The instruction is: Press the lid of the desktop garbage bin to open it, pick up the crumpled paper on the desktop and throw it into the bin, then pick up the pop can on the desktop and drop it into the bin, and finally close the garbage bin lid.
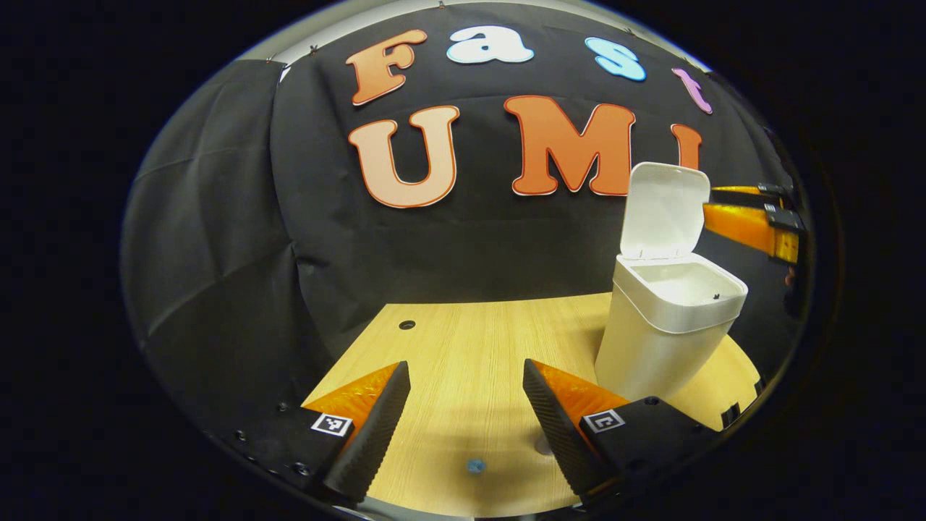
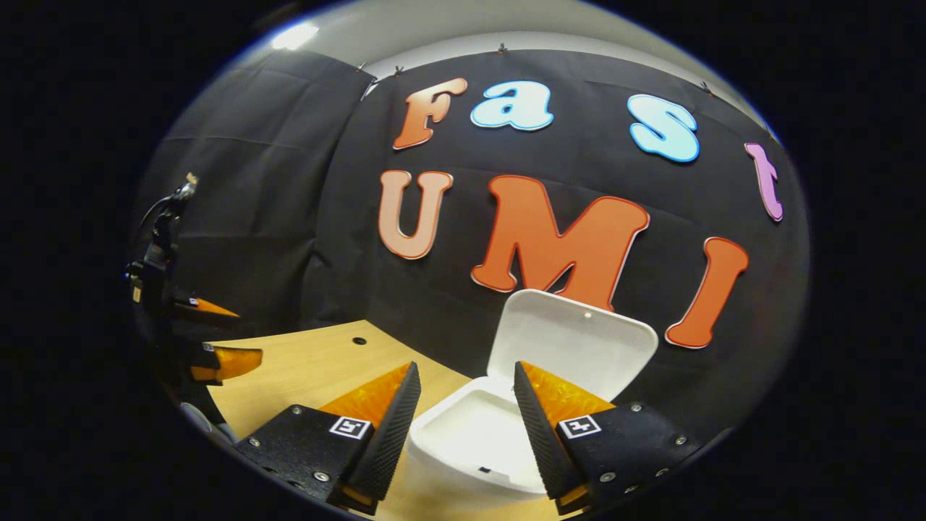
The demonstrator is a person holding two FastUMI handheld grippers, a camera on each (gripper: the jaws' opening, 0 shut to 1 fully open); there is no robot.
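The pale wood-grain tabletop (image 1: 477, 340) spread across the lower half of the left gripper view, with a small round hole near its far edge at about eleven o'clock. On it, at roughly three o'clock from the left gripper, stood the white plastic desktop garbage bin (image 1: 655, 340), its hinged white lid (image 1: 664, 210) raised upright at the back and the mouth open. No crumpled paper or pop can lay on the stretch of table in view; whether either was inside the bin I could not tell, as the interior seen from the right gripper view was washed out.

The right gripper (image 2: 463, 427) hung directly over the bin's mouth, fingers spread and holding nothing. The left gripper (image 1: 466, 427) hovered low over bare wood, likewise released and empty; in the right gripper view it showed at nine o'clock.

The risk I judged likeliest lay with the lid: a push from the right gripper landing off-centre or too hard could tip the light bin or skid it across the smooth wood.
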